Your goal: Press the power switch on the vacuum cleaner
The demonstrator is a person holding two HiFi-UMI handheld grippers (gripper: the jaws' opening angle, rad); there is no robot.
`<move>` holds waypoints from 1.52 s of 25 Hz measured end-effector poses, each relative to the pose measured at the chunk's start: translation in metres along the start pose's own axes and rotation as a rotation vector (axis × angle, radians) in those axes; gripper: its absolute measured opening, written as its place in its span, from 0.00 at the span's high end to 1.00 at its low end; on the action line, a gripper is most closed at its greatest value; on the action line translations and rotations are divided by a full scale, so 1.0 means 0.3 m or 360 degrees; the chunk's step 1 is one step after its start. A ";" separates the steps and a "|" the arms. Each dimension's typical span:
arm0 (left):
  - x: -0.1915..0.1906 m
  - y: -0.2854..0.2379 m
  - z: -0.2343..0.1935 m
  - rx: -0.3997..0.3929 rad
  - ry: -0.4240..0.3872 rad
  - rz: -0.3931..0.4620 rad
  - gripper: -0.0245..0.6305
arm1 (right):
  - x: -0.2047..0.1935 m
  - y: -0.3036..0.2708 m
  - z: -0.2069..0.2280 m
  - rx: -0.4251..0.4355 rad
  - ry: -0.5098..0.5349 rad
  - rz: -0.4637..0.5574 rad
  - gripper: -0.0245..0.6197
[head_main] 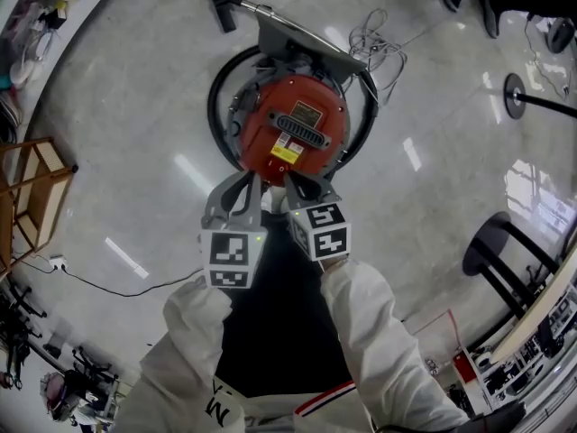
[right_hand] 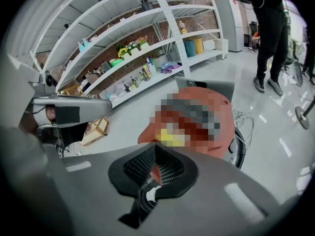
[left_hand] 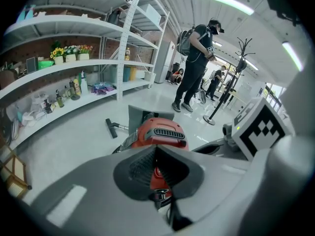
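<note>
The round red vacuum cleaner (head_main: 293,126) stands on the floor with a black grille and a yellow label on top. Its black hose (head_main: 216,106) loops around it, and the wand ends in a floor nozzle (head_main: 220,4). My left gripper (head_main: 249,184) and right gripper (head_main: 297,186) hang side by side over the vacuum's near rim, both shut and empty. In the left gripper view the shut left gripper (left_hand: 156,149) points at the vacuum (left_hand: 161,133). In the right gripper view the right gripper (right_hand: 156,146) is shut just before the red body (right_hand: 224,132). I cannot make out the switch.
A white cable (head_main: 379,36) lies tangled beyond the vacuum. A wooden rack (head_main: 32,188) stands at the left, a black stool (head_main: 505,251) and a stand base (head_main: 516,94) at the right. Shelving (left_hand: 74,68) lines one wall; a person (left_hand: 196,58) stands behind the vacuum.
</note>
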State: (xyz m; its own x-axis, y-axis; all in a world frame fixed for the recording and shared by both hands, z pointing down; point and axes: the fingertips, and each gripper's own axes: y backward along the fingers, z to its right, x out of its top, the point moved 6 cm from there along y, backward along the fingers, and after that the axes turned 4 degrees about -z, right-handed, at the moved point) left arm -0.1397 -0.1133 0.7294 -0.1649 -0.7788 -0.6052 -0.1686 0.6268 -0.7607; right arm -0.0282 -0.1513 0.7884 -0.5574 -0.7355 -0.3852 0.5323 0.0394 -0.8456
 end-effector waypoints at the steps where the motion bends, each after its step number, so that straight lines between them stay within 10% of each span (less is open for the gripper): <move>1: 0.001 0.000 0.000 -0.0001 0.0000 0.0000 0.96 | -0.003 -0.008 0.000 -0.0004 0.0002 -0.0006 0.96; 38: -0.057 0.015 0.028 -0.0059 0.0020 -0.0050 0.96 | -0.058 -0.082 0.014 -0.0085 -0.0038 -0.0096 0.96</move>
State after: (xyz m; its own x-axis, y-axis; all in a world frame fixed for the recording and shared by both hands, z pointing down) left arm -0.1294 -0.0974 0.7342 -0.1708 -0.7981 -0.5778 -0.2096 0.6024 -0.7702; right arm -0.0289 -0.1424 0.8176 -0.5716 -0.7536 -0.3244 0.4632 0.0300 -0.8858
